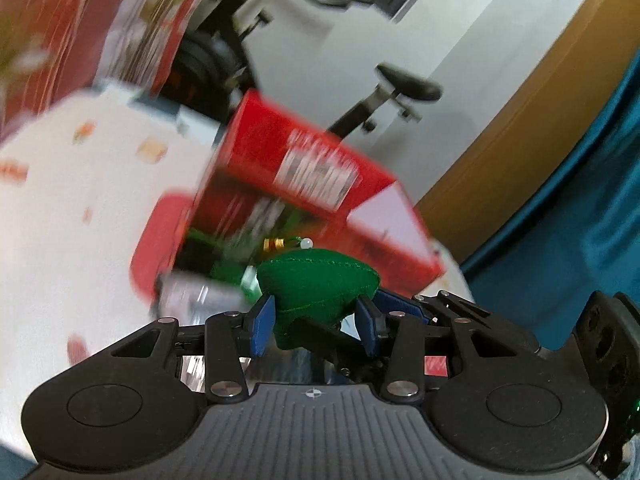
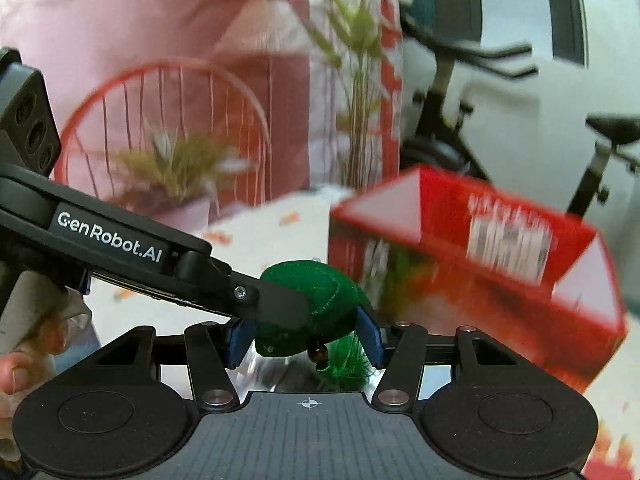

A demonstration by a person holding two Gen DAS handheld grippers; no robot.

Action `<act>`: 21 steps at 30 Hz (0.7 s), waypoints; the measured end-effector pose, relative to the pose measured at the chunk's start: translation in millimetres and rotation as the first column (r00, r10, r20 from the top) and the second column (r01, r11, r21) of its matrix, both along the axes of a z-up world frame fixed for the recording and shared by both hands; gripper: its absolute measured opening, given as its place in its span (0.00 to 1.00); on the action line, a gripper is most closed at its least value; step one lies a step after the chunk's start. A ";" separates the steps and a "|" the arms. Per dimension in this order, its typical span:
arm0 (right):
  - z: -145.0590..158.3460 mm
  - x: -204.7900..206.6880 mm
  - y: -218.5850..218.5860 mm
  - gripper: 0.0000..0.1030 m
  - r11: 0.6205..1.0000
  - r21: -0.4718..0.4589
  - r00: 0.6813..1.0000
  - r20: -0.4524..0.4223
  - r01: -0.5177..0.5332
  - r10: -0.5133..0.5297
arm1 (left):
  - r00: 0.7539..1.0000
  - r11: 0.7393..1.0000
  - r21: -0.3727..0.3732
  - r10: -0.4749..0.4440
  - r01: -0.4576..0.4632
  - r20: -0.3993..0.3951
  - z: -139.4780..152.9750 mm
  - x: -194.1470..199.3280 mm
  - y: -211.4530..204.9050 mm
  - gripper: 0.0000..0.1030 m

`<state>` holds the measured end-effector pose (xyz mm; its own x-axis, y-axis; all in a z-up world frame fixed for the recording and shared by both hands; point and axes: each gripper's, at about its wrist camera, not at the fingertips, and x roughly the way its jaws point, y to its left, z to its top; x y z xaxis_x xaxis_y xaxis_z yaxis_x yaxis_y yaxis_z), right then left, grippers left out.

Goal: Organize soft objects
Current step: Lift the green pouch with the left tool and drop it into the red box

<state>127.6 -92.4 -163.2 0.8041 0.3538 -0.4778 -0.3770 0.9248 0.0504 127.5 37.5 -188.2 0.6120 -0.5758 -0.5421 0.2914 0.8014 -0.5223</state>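
Through my left wrist camera, my left gripper (image 1: 316,320) is clamped on a green felt ornament (image 1: 320,284), lifted in front of the open red box (image 1: 308,184) on the white tablecloth (image 1: 80,208).

Through my right wrist camera, my right gripper (image 2: 306,334) pinches the same ornament (image 2: 320,292) from the other side, near the box (image 2: 480,256), the left gripper's finger (image 2: 276,308) pressed on it.

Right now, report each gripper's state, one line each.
Left gripper: closed on the green stuffed ornament.
Right gripper: also around the green stuffed ornament, pads against its sides.
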 end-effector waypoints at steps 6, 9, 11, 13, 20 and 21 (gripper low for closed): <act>58.8 18.4 -28.7 0.50 1.000 0.011 0.992 0.124 0.009 -0.010 | 0.990 1.000 -0.003 -0.024 0.024 0.141 63.6 25.7 -18.5 0.44; 84.0 30.9 -47.1 0.50 1.000 0.003 0.984 0.176 0.017 -0.017 | 0.982 0.999 -0.005 -0.043 0.045 0.184 90.5 44.5 -31.8 0.45; 95.6 36.9 -56.4 0.51 0.999 -0.025 0.976 0.215 0.022 -0.016 | 0.972 0.997 0.014 -0.073 0.072 0.223 109.0 59.0 -46.1 0.45; 102.2 47.9 -67.0 0.51 0.998 -0.055 0.972 0.234 0.033 -0.020 | 0.966 0.996 0.021 -0.093 0.090 0.240 121.1 70.3 -56.8 0.45; 100.8 77.5 -100.6 0.51 0.996 -0.060 0.968 0.245 0.071 -0.054 | 0.955 0.991 0.052 -0.135 0.125 0.263 143.6 113.8 -98.1 0.49; 98.9 81.8 -105.9 0.51 0.996 -0.058 0.969 0.242 0.074 -0.058 | 0.953 0.990 0.062 -0.142 0.130 0.268 143.3 117.4 -103.6 0.49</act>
